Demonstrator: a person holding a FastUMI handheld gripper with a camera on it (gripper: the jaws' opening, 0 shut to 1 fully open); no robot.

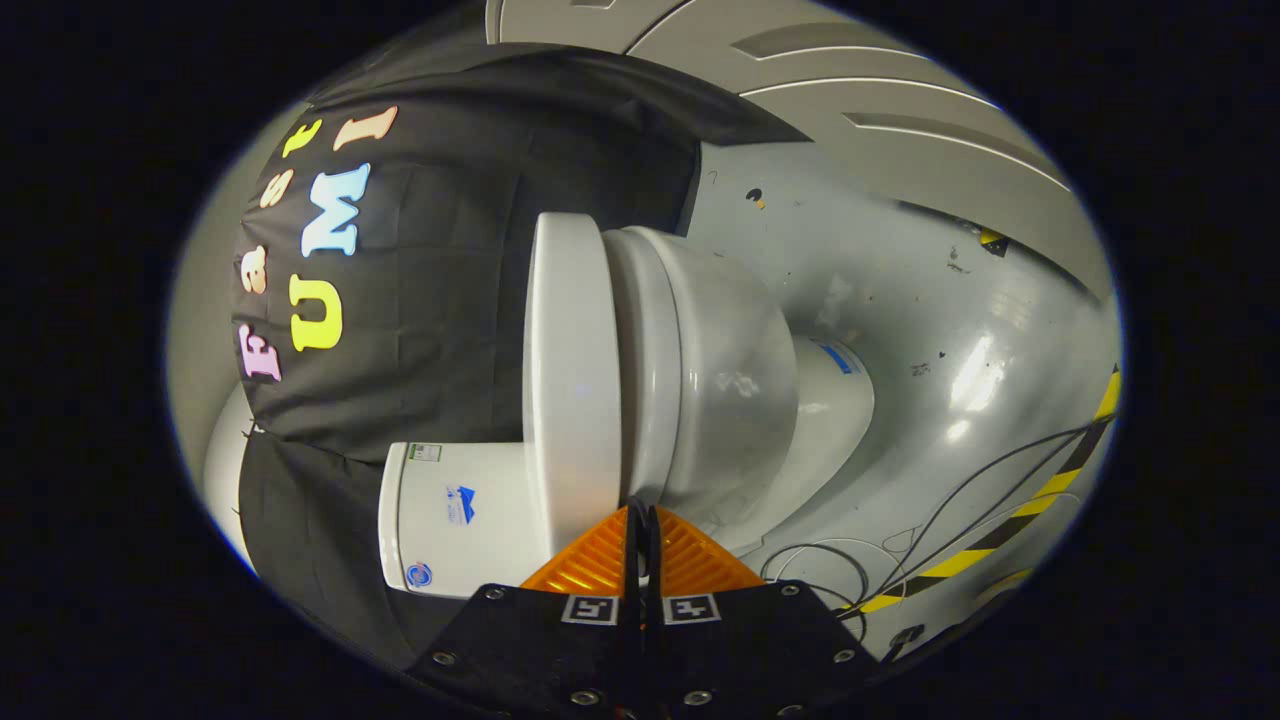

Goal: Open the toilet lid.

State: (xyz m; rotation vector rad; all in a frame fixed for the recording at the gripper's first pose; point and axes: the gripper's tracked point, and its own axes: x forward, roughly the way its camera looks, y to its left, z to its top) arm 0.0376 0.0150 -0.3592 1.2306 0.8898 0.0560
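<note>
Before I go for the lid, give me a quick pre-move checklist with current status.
1. Toilet lid down on the seat, so there is something to lift: ok.
2. Tool aimed at the lid edge, fingertips just short of it by the seam between lid and seat: ok.
3. Fingers apart enough to take the lid edge: not ok, they sit together.
4. Contact with the lid: cannot tell.
5. Room behind the lid to swing toward the tank: ok.
6. Cables on the floor away from the tool: ok.
</note>
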